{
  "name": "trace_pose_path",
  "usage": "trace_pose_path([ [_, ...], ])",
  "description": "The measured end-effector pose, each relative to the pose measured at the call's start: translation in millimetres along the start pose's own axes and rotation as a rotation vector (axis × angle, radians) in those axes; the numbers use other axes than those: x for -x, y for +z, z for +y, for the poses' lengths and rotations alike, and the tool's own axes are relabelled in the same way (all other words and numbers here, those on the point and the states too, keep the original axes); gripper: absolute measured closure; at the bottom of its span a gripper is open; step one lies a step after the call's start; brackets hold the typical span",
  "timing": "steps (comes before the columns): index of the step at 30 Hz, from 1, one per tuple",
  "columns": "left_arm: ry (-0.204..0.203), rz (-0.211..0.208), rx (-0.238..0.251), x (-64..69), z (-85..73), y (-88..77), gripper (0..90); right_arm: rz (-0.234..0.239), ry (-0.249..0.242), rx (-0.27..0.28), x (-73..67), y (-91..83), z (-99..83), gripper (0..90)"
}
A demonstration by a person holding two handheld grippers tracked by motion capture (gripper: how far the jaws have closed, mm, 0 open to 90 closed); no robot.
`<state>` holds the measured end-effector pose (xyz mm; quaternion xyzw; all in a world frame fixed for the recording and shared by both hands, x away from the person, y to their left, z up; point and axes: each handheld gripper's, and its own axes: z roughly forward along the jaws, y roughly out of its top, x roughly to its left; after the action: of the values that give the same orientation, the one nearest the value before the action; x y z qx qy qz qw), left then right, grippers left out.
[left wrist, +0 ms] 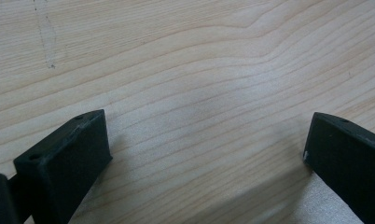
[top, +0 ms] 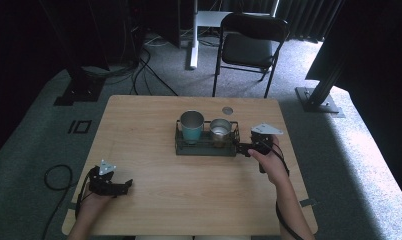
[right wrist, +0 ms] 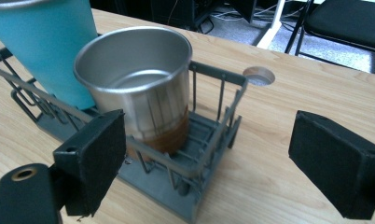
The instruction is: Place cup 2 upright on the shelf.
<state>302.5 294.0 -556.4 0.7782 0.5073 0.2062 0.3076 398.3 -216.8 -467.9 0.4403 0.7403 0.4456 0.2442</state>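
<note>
**Open jaws at the rack's end**

The right gripper (right wrist: 206, 163) is held with jaws spread wide, nothing between them, just beside the near end of the wire rack (right wrist: 199, 184). In that rack a steel cup (right wrist: 139, 88) stands upright beside a teal cup (right wrist: 55, 42). The left gripper (left wrist: 206, 154) is spread over bare table (left wrist: 185, 56), well apart from the rack.

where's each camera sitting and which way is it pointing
High view: above the person's side, looking forward and down at the table; both forearms, left gripper, right gripper.
Left gripper view: on that gripper, facing bare tabletop; open jaws.
Right gripper view: on that gripper, facing the rack; open jaws.
Shared: high and right views show the steel cup and teal cup.
</note>
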Motion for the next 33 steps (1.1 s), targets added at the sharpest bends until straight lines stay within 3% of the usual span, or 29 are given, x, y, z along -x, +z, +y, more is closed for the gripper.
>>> trace_pose_path([
  [9,0.0,0.0,0.0,0.0,0.0,0.0,0.9,-0.016,0.004,-0.01,6.7,-10.6,-14.5,10.9],
  [33,0.001,0.0,-0.001,0.0,0.0,-0.1,0.9,-0.044,0.029,-0.071,19.9,-18.1,-69.7,10.9],
])
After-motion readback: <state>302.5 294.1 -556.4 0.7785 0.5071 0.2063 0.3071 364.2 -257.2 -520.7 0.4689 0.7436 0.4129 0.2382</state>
